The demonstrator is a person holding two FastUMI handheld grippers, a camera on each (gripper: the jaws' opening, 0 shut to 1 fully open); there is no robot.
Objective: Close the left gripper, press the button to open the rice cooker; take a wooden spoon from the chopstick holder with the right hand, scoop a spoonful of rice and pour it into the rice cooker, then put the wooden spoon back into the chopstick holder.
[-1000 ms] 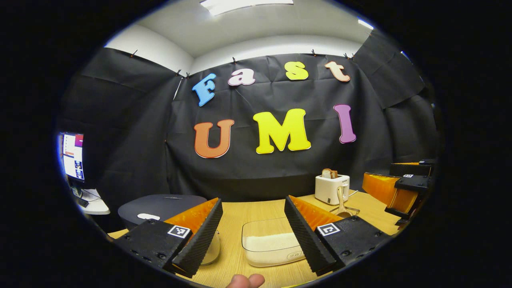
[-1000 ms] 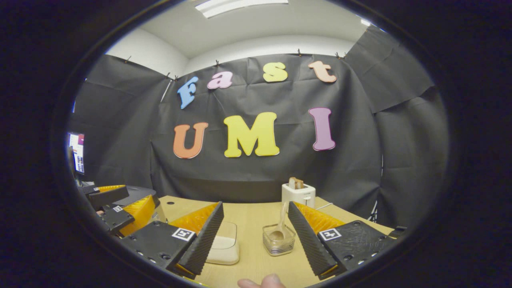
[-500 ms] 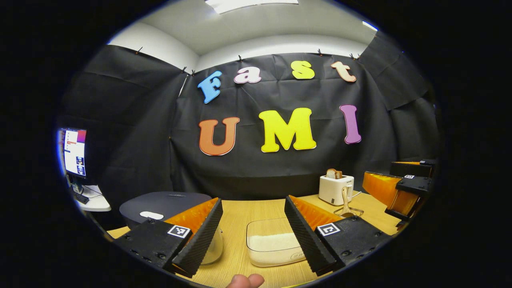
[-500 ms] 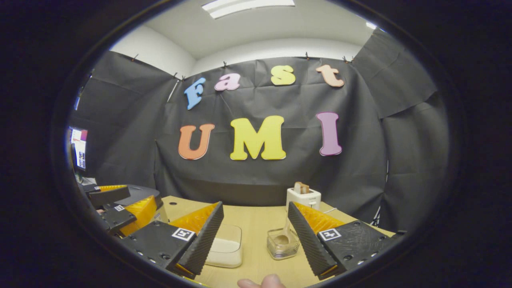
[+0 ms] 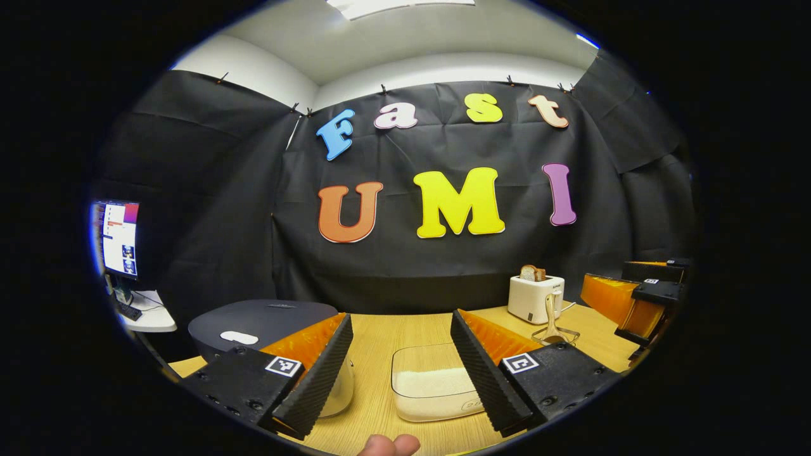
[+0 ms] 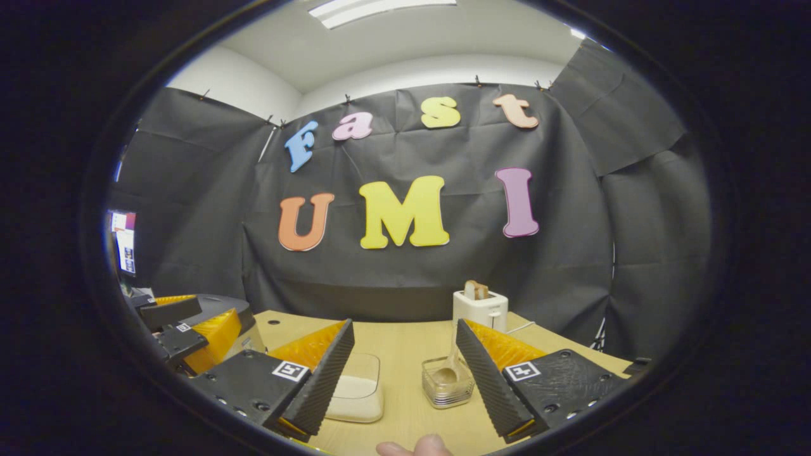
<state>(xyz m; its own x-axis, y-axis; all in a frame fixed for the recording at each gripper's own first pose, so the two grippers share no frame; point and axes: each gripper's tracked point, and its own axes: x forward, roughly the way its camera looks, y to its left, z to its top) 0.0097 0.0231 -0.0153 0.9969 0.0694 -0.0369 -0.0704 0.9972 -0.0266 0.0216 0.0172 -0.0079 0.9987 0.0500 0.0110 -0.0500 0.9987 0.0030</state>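
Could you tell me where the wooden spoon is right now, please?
The wooden spoon stands in the clear chopstick holder on the table, in front of the white toaster and right of the rice container, in the right gripper view.

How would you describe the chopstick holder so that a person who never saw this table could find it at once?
On the wooden table, look in front of the white toaster, toward the right gripper. There stands the chopstick holder, a small clear square container. Unlike the wider clear box of rice beside it, it has a wooden spoon standing inside.
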